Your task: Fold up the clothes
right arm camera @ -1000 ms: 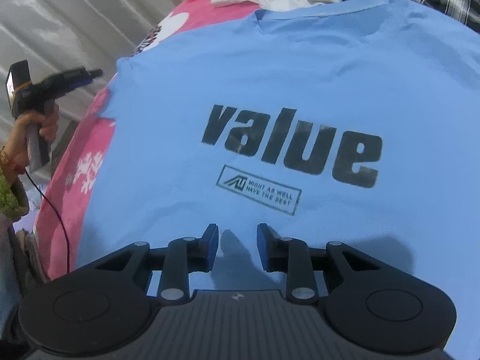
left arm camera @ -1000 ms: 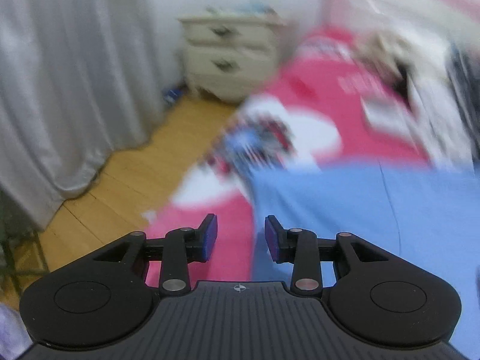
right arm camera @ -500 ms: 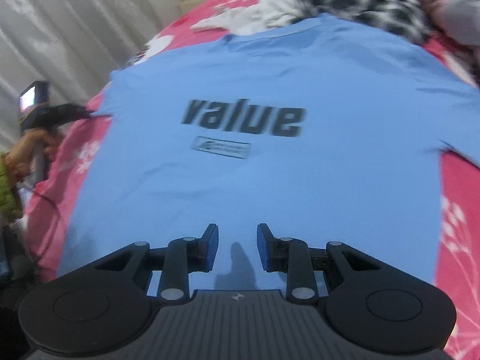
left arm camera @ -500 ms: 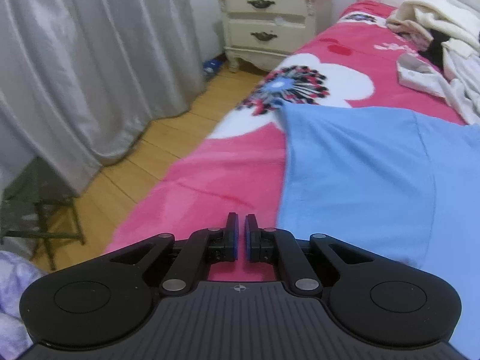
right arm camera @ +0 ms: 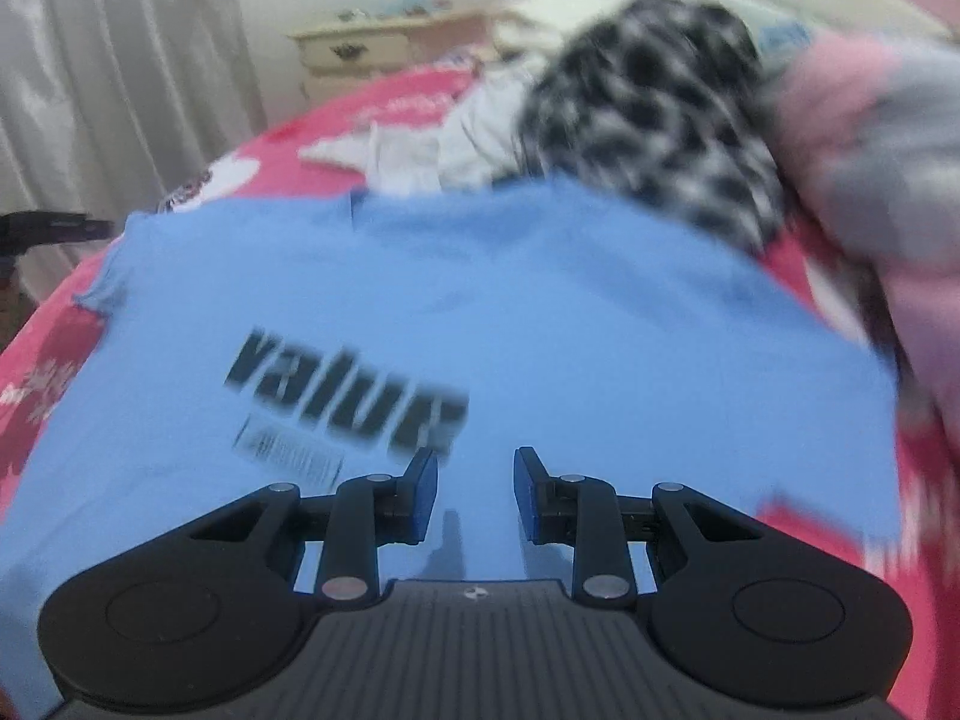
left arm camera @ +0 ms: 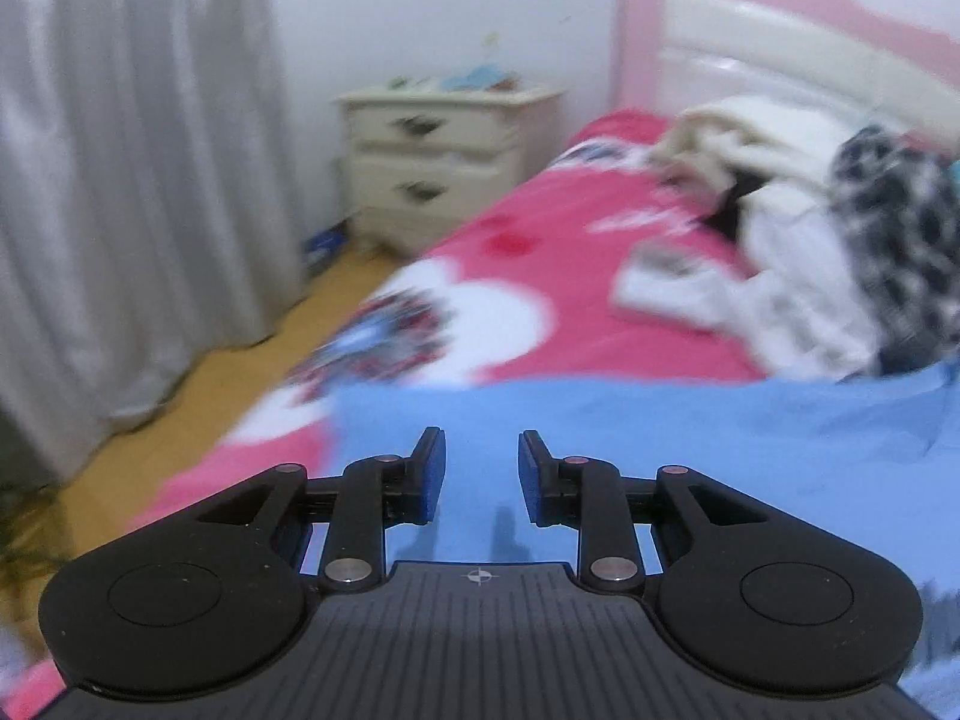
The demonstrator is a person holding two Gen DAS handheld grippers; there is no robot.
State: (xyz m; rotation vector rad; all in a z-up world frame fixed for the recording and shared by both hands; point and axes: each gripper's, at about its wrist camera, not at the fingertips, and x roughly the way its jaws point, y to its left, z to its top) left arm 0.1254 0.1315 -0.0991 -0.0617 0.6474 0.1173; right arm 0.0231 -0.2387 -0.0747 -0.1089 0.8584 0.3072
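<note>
- Blue shirt [right arm camera: 540, 300] lies flat, print up, on the pink bed [left arm camera: 540, 336], spread ready for folding.
- Your left gripper [left arm camera: 482, 474] hovers over its edge, jaws opening, nothing between.
- Your right gripper [right arm camera: 475, 492] hangs above the middle, released, empty.

Soft, even indoor light filled both views, with no glare. Motion blur smeared the bed [left arm camera: 540, 276] and clothes pile [right arm camera: 648, 120]; fisheye bending and dark vignetting marked the corners.

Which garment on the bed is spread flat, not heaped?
The blue T-shirt printed "value", spread out just ahead of both grippers. The black-and-white checked garment and white clothes beyond it are crumpled.
</note>
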